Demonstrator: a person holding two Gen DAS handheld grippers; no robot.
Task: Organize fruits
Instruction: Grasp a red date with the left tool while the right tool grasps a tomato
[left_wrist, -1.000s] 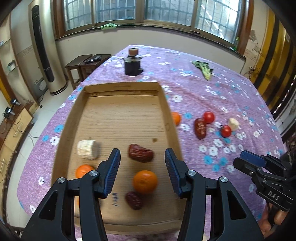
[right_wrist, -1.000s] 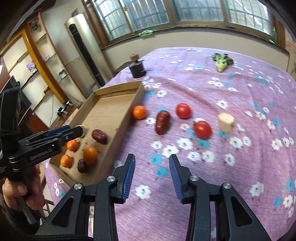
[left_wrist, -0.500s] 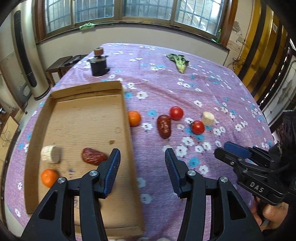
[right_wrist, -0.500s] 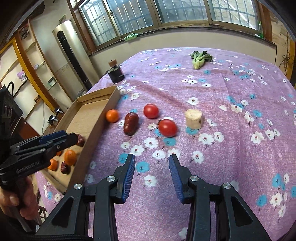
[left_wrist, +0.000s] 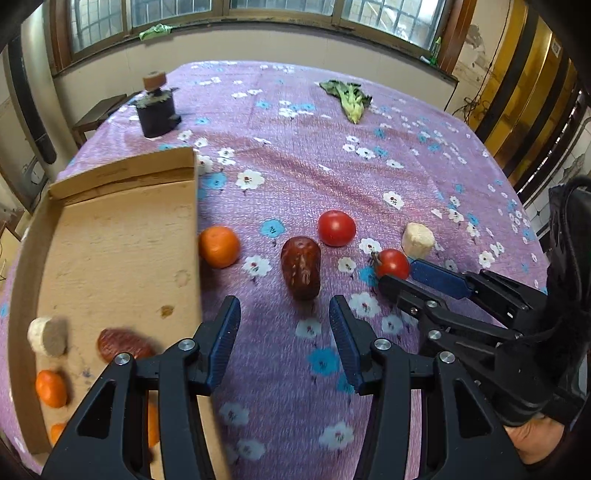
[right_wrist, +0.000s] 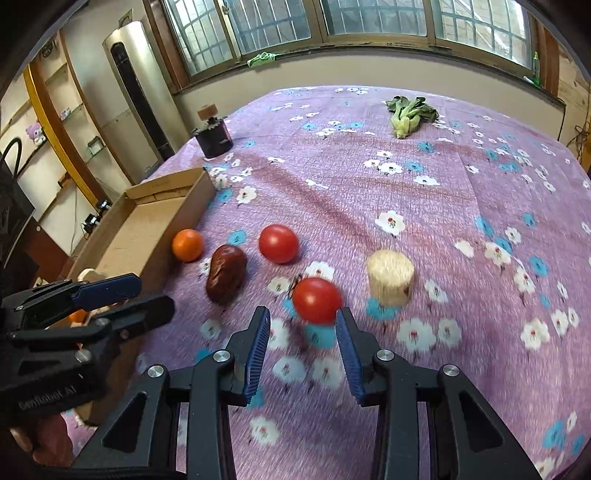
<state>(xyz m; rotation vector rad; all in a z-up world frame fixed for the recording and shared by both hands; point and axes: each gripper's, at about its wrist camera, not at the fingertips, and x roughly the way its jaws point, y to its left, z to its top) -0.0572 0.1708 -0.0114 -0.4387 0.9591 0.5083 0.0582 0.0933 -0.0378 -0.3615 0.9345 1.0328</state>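
Orange (left_wrist: 218, 246) touches the box (left_wrist: 195, 221); date (left_wrist: 301, 267) lies beside it.

Purple floral tablecloth (right_wrist: 461, 192), small dark jar with a cork-topped stopper (right_wrist: 213, 137) near its far left edge, leafy green vegetable (right_wrist: 408, 112) far right, tall beige floor-standing air conditioner (right_wrist: 138, 92), green cloth on the windowsill (right_wrist: 263, 58)

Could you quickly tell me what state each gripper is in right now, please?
Left gripper: open, holding nothing, pointing at the red date.
Right gripper: open, holding nothing, its fingers just short of the nearer tomato.
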